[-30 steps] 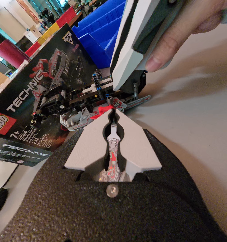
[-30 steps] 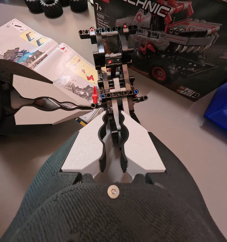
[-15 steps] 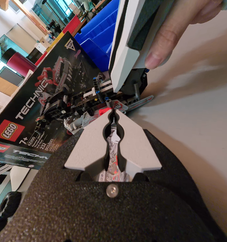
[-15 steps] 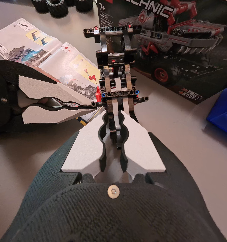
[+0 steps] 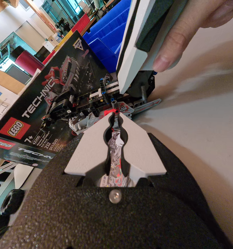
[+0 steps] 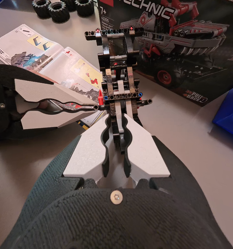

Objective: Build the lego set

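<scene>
The black and grey Technic chassis (image 6: 118, 86) stands on end on the table. My right gripper (image 6: 116, 115) is shut on its near end, the beams between the jaws. My left gripper (image 6: 96, 107) comes in from the left. It is shut, and its tips pinch the end of a black connector (image 6: 95, 107) that sticks out of the chassis's left side. A small red piece (image 6: 100, 97) sits just above those tips. In the left wrist view my left gripper (image 5: 115, 114) meets the red piece (image 5: 109, 111) and the chassis (image 5: 94, 102). The right gripper (image 5: 124, 91) and a hand (image 5: 167, 58) come from above.
The set's box (image 6: 173, 47) lies behind the chassis, also in the left wrist view (image 5: 46, 94). An open instruction booklet (image 6: 52, 60) lies to the left, under my left gripper. Black tyres (image 6: 59, 9) sit at the far left. A blue bin (image 6: 231, 114) is on the right. Less than 4 cm separates the two grippers' tips.
Both grippers keep their hold. The left gripper has tilted a little, so a tyre now shows at its view's lower left. The chassis has barely shifted.
</scene>
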The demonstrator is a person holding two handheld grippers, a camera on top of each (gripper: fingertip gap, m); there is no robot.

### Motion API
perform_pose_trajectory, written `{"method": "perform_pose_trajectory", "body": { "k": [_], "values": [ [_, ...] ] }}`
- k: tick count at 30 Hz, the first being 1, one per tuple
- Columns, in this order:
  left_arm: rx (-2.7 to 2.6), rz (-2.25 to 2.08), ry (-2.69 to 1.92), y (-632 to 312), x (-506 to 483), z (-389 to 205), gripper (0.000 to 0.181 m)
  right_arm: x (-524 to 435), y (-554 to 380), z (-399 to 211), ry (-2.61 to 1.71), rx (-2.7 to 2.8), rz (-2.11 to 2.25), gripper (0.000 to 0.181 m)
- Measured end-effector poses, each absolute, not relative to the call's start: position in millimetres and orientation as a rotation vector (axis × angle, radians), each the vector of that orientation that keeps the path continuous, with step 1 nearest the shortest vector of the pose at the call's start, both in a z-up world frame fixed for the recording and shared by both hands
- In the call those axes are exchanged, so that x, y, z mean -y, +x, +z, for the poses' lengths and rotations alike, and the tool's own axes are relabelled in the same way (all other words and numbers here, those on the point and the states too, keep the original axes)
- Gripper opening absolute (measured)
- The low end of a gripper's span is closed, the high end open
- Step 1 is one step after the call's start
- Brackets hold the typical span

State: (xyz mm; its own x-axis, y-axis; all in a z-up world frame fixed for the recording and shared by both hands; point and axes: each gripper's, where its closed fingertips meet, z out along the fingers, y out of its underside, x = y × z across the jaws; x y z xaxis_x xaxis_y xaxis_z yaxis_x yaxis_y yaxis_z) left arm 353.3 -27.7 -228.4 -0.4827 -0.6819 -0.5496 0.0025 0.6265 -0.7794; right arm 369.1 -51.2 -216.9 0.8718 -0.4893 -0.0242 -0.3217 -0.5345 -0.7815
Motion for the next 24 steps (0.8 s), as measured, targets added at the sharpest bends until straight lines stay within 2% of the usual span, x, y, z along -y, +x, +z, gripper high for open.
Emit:
{"method": "perform_pose_trajectory", "body": {
  "k": [1, 24],
  "values": [
    [-1.911, -0.929, -0.546, 353.6, 28.3, -227.8, 0.001, 51.1, 369.0, -216.9, -2.178, -0.585, -0.248, 0.015],
    [-1.897, -0.905, -0.598, 363.5, 24.5, -228.3, 0.0, 51.1, 370.0, -217.1, -2.177, -0.538, -0.224, 0.015]
  ]
}}
